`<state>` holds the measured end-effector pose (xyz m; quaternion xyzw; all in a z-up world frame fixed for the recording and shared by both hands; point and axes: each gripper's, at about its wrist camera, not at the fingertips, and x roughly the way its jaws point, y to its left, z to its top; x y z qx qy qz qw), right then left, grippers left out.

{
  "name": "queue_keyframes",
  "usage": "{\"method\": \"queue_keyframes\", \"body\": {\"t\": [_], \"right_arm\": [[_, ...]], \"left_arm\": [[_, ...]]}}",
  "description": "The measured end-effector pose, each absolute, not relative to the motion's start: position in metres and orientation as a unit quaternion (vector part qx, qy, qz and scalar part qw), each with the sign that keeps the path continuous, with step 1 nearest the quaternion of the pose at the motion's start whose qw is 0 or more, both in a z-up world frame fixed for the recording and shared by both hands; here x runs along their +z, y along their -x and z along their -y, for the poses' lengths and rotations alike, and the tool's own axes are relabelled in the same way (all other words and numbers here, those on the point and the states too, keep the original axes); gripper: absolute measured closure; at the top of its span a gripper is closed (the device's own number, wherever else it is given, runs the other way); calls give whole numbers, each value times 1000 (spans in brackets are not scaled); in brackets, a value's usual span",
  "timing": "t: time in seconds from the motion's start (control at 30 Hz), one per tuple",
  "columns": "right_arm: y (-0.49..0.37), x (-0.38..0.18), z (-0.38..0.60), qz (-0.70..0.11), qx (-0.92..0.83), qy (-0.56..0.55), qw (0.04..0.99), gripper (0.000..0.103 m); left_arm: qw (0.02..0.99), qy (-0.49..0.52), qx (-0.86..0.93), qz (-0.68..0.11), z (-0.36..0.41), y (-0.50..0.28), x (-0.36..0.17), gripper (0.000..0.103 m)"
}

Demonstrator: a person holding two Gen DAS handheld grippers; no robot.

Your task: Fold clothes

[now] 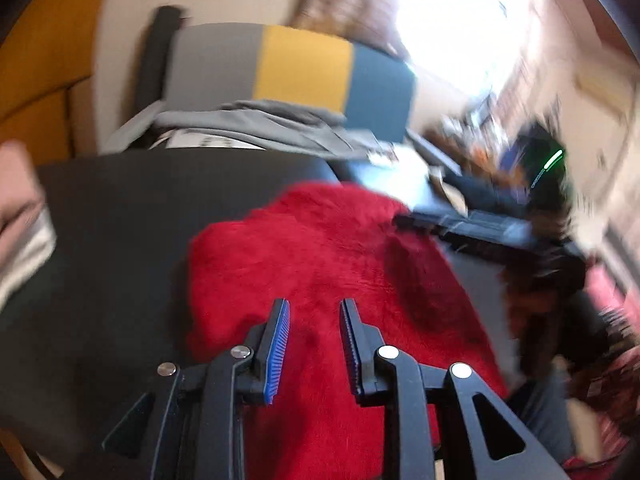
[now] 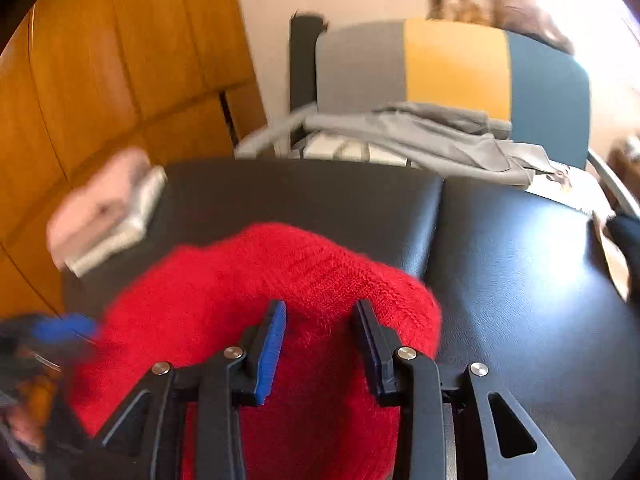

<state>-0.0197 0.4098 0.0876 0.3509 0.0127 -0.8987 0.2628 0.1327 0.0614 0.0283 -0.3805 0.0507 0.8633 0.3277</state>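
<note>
My left gripper (image 1: 314,312) hangs above a red knitted sweater (image 1: 320,264) with its jaws narrowly parted; from the left wrist view nothing sits between the blue-ribbed pads (image 1: 280,332), and I cannot tell whether the tips touch the knit below them. The sweater lies bunched on a black padded table (image 1: 132,216), its fuzzy surface spreading from the middle of the view down under the gripper. My right gripper (image 2: 320,316) is likewise partly open, and from the right wrist view the sweater (image 2: 256,280) rises in a hump just ahead of and beneath its fingers; I see fabric in the gap between them, but the pads do not visibly press on it. The table (image 2: 520,264) shows a seam down its top, and the sweater sits on the left section. At the far left edge of the table lies a small folded stack of pink and pale grey cloth (image 2: 104,212), blurred. Beyond the table stands a chair (image 2: 452,64) with a back in grey, yellow and blue bands, and a grey garment (image 2: 432,132) draped across its seat. A wooden cabinet (image 2: 112,64) fills the left background.
</note>
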Motion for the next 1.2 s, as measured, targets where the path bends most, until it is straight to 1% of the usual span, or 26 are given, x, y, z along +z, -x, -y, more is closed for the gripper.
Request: {"method": "queue_keyframes", "body": {"t": [0.03, 0.17, 0.23, 0.27, 0.3, 0.4, 0.5, 0.63, 0.7, 0.73, 0.77, 0.9, 1.0, 1.07, 1.2], "right_arm": [[10, 94, -413, -9, -900, -344, 267, 67], [-16, 90, -401, -67, -890, -352, 282, 67], [-14, 76, -395, -91, -883, -369, 276, 67], [-9, 69, -394, -91, -880, -381, 269, 67], [-1, 62, -395, -81, -878, -391, 264, 67], [21, 52, -395, -57, -881, -392, 260, 67], [39, 47, -390, -68, -885, -383, 255, 67], [44, 52, -395, -56, -882, -385, 265, 66], [37, 62, -407, -36, -884, -382, 266, 63], [33, 68, -414, -22, -887, -379, 262, 59], [26, 73, -421, -12, -892, -375, 253, 55], [-22, 81, -443, -6, -897, -359, 257, 55], [-47, 75, -446, -11, -892, -366, 266, 54], [-63, 70, -448, -14, -888, -372, 270, 49], [-71, 50, -452, 9, -878, -399, 264, 49]], "left_arm": [[326, 387, 860, -66, -68, -128, 22, 79], [313, 402, 854, -103, -81, -106, -5, 79], [321, 402, 852, -97, -78, -97, -13, 80], [321, 402, 852, -94, -76, -94, -13, 80], [322, 406, 852, -81, -73, -89, -15, 81], [325, 426, 844, -22, -61, -65, -23, 88], [331, 435, 837, 9, -56, -48, -28, 89], [342, 431, 835, -4, -55, -52, -20, 89], [348, 416, 840, 6, -44, -62, -10, 87], [347, 404, 846, 22, -34, -68, -4, 81], [343, 394, 852, 40, -23, -73, 1, 80], [323, 383, 857, 120, 23, -90, 7, 77], [326, 424, 836, 128, 31, -94, -7, 74], [335, 448, 819, 127, 29, -96, -17, 74], [348, 465, 799, 157, 28, -95, -27, 73]]}}
